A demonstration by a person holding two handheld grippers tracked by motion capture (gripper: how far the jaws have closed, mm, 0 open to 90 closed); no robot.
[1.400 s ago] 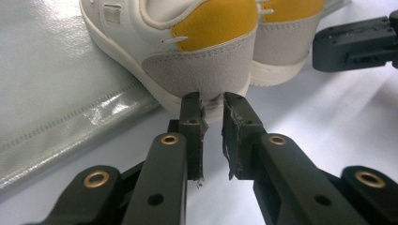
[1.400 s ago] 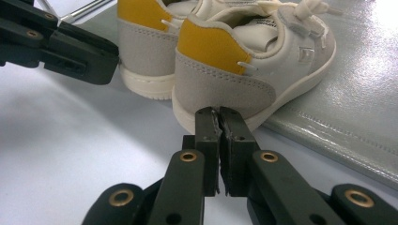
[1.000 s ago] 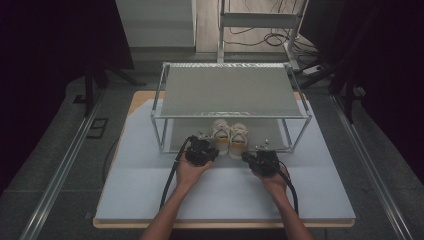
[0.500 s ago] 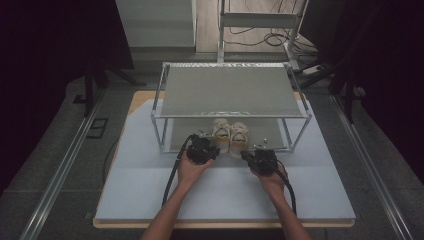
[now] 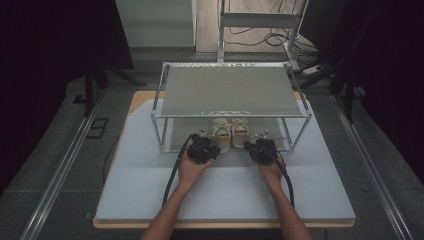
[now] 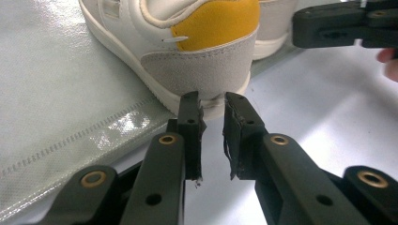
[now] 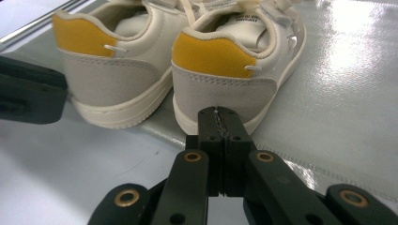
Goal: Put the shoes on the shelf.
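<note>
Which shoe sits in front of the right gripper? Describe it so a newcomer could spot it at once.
Start at the metal-framed shelf rack on the white table; a pair of small shoes sits on its lower level. The one you want is the right shoe in the high view, heel toward the right gripper. It is cream with a yellow heel tab, like its twin beside it, so its place on the right sets it apart.

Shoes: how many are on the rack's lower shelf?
2. Left shoe sits at the shelf's front edge before the left gripper; right shoe beside it, before the right gripper. More could hide farther back under the upper shelf.
</note>
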